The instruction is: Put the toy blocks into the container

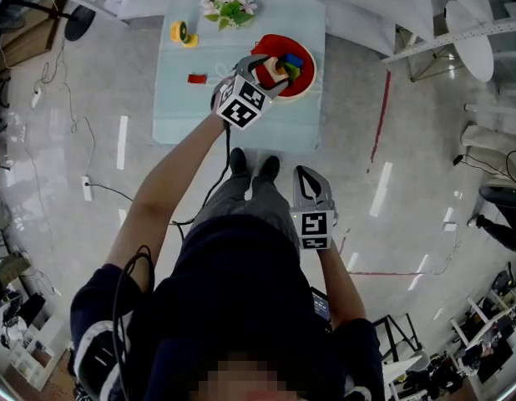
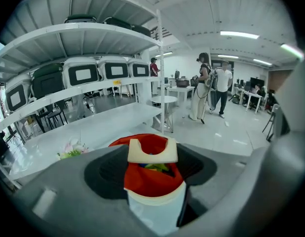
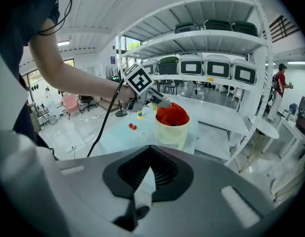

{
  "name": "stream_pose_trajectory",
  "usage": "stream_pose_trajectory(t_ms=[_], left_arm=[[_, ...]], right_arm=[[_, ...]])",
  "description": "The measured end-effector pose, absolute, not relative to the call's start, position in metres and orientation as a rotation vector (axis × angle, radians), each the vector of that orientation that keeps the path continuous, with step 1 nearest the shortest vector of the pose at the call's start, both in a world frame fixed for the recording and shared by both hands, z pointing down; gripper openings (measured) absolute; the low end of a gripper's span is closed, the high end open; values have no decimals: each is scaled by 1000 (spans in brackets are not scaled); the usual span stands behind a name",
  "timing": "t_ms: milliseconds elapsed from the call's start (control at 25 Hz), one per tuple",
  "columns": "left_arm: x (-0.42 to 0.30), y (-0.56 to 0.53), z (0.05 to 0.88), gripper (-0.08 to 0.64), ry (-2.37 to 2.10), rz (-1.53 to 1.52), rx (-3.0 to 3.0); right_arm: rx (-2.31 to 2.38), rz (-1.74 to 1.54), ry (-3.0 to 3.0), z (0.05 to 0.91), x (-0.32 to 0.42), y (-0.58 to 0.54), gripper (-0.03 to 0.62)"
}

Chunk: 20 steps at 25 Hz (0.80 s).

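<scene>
My left gripper hangs over the near rim of the container, shut on a cream arch-shaped block. The container is a cream tub with a red lining, and blue, green and yellow blocks lie inside it. A small red block lies loose on the pale blue table, left of the container. My right gripper hangs low in front of the person's body, well short of the table, with nothing in its shut jaws. From the right gripper view the container and the red block show ahead.
At the table's far edge stand a bunch of flowers and a yellow roll-like object. White shelving with boxes runs behind the table. A cable trails on the glossy floor. People stand far off in the room.
</scene>
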<state>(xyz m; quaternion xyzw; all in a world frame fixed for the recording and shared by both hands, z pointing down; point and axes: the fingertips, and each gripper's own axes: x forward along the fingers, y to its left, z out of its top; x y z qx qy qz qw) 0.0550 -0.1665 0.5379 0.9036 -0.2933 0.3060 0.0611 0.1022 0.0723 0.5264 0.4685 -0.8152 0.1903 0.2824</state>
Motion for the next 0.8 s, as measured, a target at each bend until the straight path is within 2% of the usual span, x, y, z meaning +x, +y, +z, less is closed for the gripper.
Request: stream_pose_trajectory(t_ms=[800], left_arm=[[85, -182, 574, 307, -831, 1100, 2703]], right_arm=[[1264, 536, -2163, 532, 119, 78, -2]])
